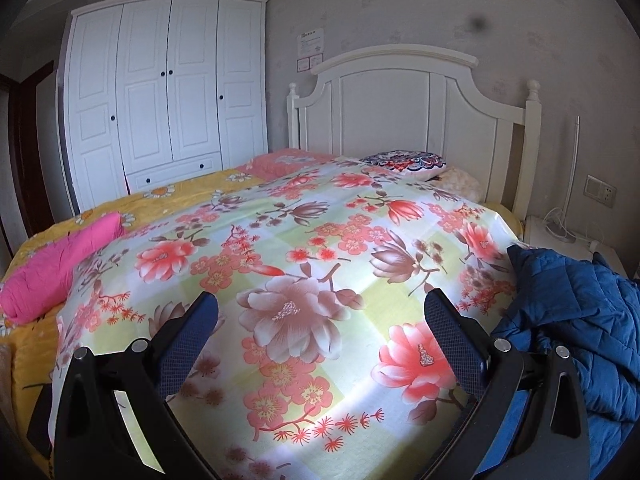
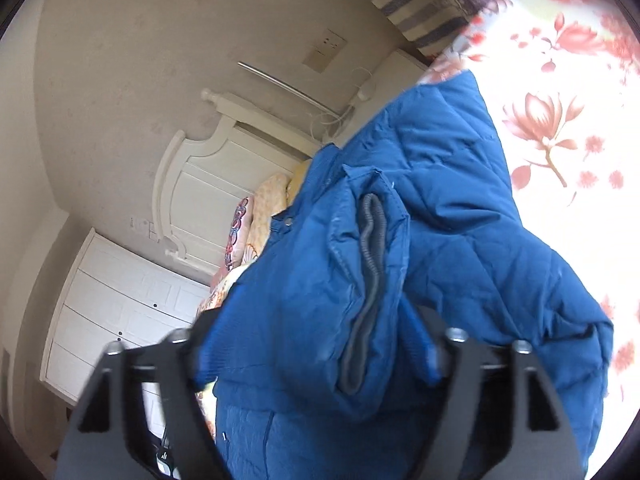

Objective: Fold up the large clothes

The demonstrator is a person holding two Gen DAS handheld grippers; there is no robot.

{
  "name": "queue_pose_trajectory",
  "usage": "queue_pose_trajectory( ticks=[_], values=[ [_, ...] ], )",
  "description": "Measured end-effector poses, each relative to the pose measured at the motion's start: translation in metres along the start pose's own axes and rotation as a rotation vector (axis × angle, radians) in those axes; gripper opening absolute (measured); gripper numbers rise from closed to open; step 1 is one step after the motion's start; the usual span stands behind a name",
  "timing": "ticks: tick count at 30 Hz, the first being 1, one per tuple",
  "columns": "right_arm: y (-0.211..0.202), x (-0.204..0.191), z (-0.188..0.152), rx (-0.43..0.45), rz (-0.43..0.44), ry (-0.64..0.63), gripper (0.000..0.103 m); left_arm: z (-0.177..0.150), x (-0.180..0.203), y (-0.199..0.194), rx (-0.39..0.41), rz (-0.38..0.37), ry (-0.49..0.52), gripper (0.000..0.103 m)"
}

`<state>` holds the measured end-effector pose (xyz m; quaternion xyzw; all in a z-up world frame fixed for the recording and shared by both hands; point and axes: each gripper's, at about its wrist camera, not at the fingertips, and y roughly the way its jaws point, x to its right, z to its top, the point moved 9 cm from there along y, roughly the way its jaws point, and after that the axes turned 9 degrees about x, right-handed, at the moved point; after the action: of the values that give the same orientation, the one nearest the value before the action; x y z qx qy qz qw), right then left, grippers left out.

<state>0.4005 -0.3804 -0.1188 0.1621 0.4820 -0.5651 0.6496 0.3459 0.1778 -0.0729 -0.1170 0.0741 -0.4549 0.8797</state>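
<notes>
On the floral bedspread (image 1: 304,264), at its right edge as my left camera sees it, the blue quilted jacket (image 1: 580,320) lies in a crumpled heap, partly hanging off the side of the bed. I judge this to be the very start of the fold: the garment has only been dumped on the bed, and nothing about it is spread or squared yet.

My left gripper (image 1: 320,320) hangs over bare bedspread with its jaws wide apart and nothing between them. My right gripper (image 2: 316,340) sits right against the jacket (image 2: 400,240); the fabric bunches into the space between the fingers, with a grey drawstring (image 2: 368,280) running down the middle. Those jaws stand well apart and I see no pad pressing on cloth, so I read it as a loose, released state (the view is tilted and a little blurred, so I hold that lightly).

Next, I think, the jacket needs dragging toward the middle of the bed and flattening, which calls for both grippers to pinch separate edges, a shoulder or hem each, and pull apart.

Counted: one blue jacket, one pink rolled bundle (image 1: 52,272) at the far left, one patterned cushion (image 1: 404,162) by the white headboard (image 1: 400,100), one wardrobe (image 1: 164,92), two grippers.
</notes>
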Motion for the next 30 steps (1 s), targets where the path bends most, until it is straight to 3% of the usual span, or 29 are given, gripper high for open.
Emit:
queue_pose_trajectory(
  ticks=[2,4,6,8,10,11,12,13,15,17,18,20,23,27,30],
  values=[
    [-0.032,0.004,0.015,0.144,-0.139,-0.084,0.078,0.007,0.003,-0.007,0.021,-0.012,0.004,0.099],
    [-0.047,-0.019,0.021,0.191,-0.175,-0.240,0.078,0.031,0.021,-0.025,0.051,-0.095,0.002,0.099],
    [-0.046,-0.054,0.012,0.179,-0.191,-0.425,0.078,0.054,0.065,-0.043,0.074,-0.220,0.086,0.099],
    [-0.027,-0.091,-0.011,0.129,-0.204,-0.662,0.076,0.066,0.122,-0.059,0.085,-0.332,0.237,0.099],
    [-0.009,-0.113,-0.034,0.095,-0.239,-0.840,0.063,0.061,0.194,-0.067,0.031,-0.496,0.358,0.099],
    [0.005,-0.118,-0.044,0.055,-0.240,-0.877,0.057,0.053,0.222,-0.061,-0.014,-0.540,0.381,0.099],
    [0.019,-0.117,-0.052,0.012,-0.233,-0.874,0.046,0.046,0.238,-0.054,-0.051,-0.549,0.394,0.099],
    [0.023,-0.112,-0.056,-0.005,-0.251,-0.875,0.044,0.033,0.257,-0.040,-0.111,-0.542,0.419,0.099],
    [0.032,-0.094,-0.057,-0.055,-0.307,-0.886,0.046,0.009,0.274,-0.014,-0.196,-0.524,0.451,0.099],
    [0.043,-0.048,-0.056,-0.142,-0.374,-0.829,0.045,-0.027,0.280,0.011,-0.286,-0.498,0.502,0.099],
    [0.044,-0.040,-0.054,-0.136,-0.307,-0.799,0.045,-0.043,0.279,0.018,-0.321,-0.525,0.503,0.099],
    [0.038,-0.036,-0.050,-0.134,-0.248,-0.716,0.045,-0.054,0.275,0.022,-0.308,-0.577,0.452,0.099],
    [0.037,-0.041,-0.045,-0.130,-0.245,-0.721,0.045,-0.055,0.275,0.023,-0.306,-0.567,0.460,0.099],
    [0.023,-0.059,-0.035,-0.025,-0.191,-0.704,0.046,-0.055,0.274,0.025,-0.309,-0.570,0.450,0.099],
    [0.041,-0.038,-0.053,-0.182,-0.304,-0.796,0.047,-0.057,0.275,0.023,-0.309,-0.568,0.452,0.099]
  ],
)
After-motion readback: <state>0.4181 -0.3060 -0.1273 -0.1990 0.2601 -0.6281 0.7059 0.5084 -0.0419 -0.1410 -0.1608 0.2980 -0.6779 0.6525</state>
